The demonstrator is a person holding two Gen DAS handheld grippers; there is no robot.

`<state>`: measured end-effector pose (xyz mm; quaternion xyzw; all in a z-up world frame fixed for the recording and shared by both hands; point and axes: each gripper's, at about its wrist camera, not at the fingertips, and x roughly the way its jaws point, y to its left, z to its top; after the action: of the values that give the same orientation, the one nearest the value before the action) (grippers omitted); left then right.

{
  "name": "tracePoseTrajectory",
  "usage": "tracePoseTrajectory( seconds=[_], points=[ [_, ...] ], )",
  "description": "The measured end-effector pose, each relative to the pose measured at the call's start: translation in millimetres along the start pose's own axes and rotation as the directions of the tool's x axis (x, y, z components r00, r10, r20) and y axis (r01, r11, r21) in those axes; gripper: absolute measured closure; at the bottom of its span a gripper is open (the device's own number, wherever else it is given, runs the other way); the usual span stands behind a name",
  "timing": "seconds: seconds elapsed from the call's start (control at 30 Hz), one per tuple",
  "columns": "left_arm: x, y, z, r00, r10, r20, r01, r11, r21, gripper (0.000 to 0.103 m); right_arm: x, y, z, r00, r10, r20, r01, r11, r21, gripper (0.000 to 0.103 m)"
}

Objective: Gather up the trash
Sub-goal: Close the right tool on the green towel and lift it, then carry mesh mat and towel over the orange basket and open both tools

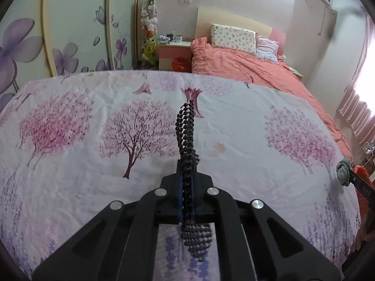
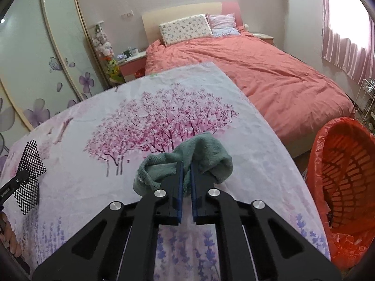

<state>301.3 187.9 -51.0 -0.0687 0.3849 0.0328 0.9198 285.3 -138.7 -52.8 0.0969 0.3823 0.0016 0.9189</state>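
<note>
A: What does the left gripper [image 1: 186, 171] have?
B: Its fingers are pressed together on a strip of black open-weave mesh [image 1: 186, 126]. The mesh stands up from the fingertips and also hangs out behind them, above the middle of the table draped in white cloth printed with pink blossom trees [image 1: 70, 154].
A: And the right gripper [image 2: 186, 175]?
B: Its blue-padded fingers [image 2: 180, 187] pinch a crumpled grey-green terry sock [image 2: 206, 157], which bulges on both sides of the tips. The sock is near the table's right edge; I cannot tell whether it touches the cloth.
A: Where is the bin?
B: A basket lined with an orange-red plastic bag [image 2: 323, 140] stands just beyond that right edge, beside the bed with the salmon-pink duvet [image 2: 269, 75].
A: Can each camera see the other tool?
B: Yes. The mesh shows near the table's left edge in the right wrist view.
</note>
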Motion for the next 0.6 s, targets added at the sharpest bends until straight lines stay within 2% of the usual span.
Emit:
tracePoseTrajectory(
  seconds=[0.27,0.6],
  points=[
    [-32.1,-27.3,4.6,0.999,-0.013,0.051,0.01,0.998,0.055,0.097,-39.1,7.5,5.2,0.996,0.034,0.08,-0.032,0.999,-0.022,0.097],
    [-73.8,-68.1,9.3,0.992,-0.064,0.104,0.052,0.992,0.114,0.097,-86.2,2.3,9.1,0.983,0.051,0.175,-0.047,0.999,-0.026,0.097]
  ],
)
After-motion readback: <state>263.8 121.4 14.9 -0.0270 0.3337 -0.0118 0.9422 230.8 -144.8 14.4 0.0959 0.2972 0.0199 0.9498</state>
